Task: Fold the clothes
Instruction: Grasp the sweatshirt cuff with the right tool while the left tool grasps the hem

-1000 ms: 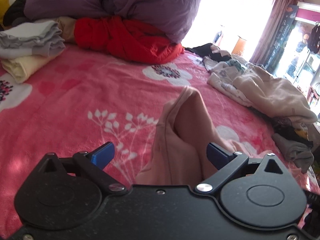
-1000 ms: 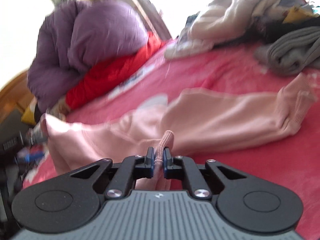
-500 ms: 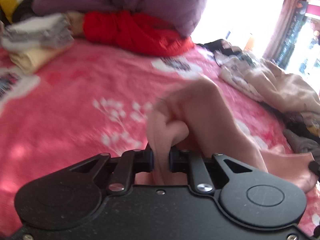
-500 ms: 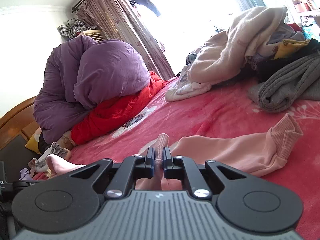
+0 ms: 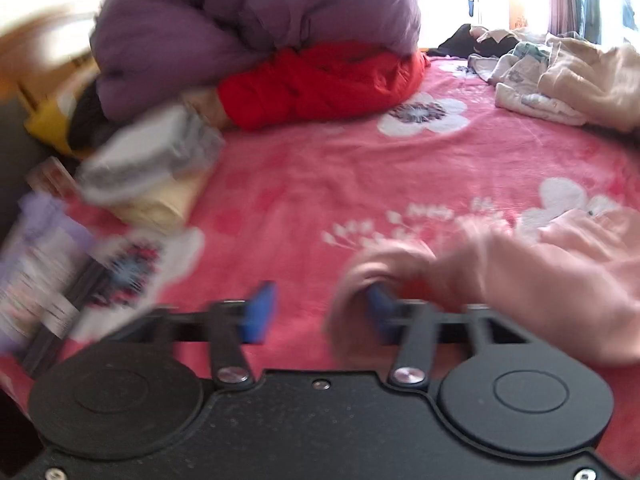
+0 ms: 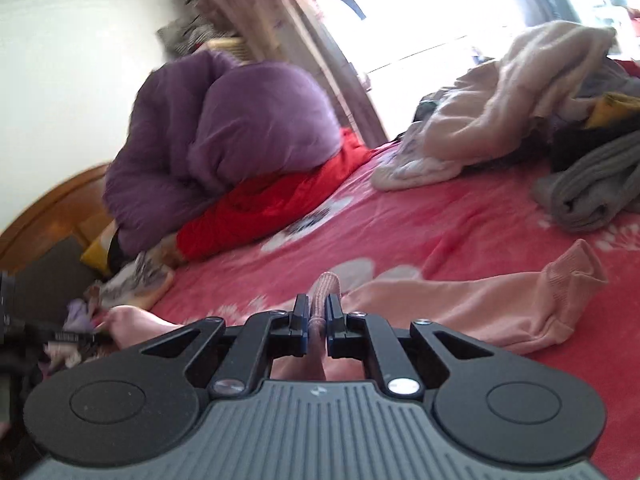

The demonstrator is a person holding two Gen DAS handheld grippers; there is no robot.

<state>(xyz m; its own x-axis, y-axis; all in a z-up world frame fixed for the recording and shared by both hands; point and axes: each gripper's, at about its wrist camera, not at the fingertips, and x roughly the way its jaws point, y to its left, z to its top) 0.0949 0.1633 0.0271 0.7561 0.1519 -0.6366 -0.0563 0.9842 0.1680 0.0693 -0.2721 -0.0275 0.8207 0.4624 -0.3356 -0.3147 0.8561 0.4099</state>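
Note:
A pale pink garment [image 5: 552, 276] lies on the red flowered bedspread [image 5: 320, 184]. My left gripper [image 5: 320, 312] is open; a fold of the pink cloth drapes over its right blue pad [image 5: 378, 312], and nothing lies between the pads. In the right wrist view my right gripper [image 6: 318, 320] is shut on a ribbed edge of the pink garment [image 6: 472, 304], whose cuffed sleeve [image 6: 576, 276] stretches to the right on the bed.
A purple duvet [image 5: 256, 28] and a red quilt [image 5: 320, 80] are heaped at the back. Folded grey and cream clothes [image 5: 152, 172] are stacked at the left. Unfolded beige and grey clothes [image 6: 520, 92] are piled at the right, by the window.
My left gripper has opened and let go of the pink cloth, and its view has swung left. My right gripper stays shut on the garment's edge.

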